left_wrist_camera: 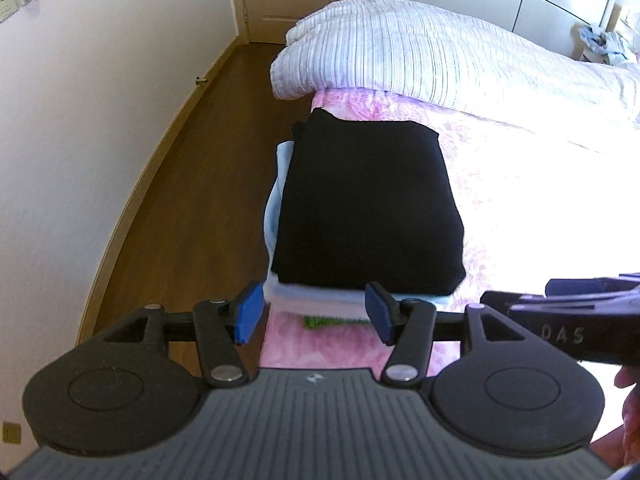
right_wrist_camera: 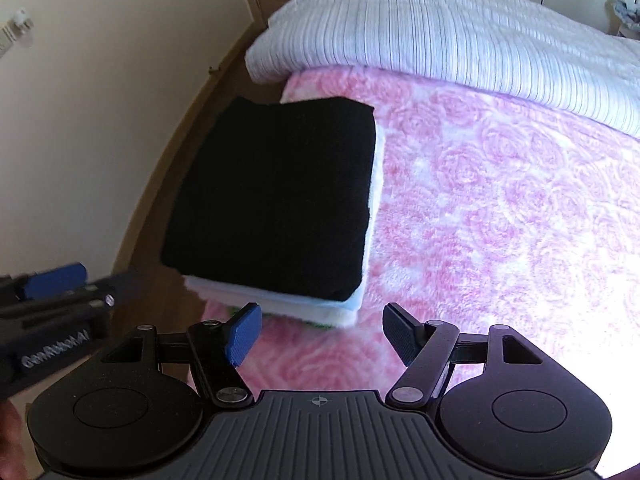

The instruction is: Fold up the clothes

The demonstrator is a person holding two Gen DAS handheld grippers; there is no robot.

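A folded black garment lies on top of a stack of folded pale blue and white clothes at the bed's left edge. A bit of green cloth peeks out under the stack. The black garment and the pale layers also show in the right wrist view. My left gripper is open and empty, just short of the stack's near edge. My right gripper is open and empty, near the stack's near right corner.
The bed has a pink floral blanket and a rolled striped duvet at the far end. A wooden floor and a white wall run along the left. The other gripper shows at each view's side.
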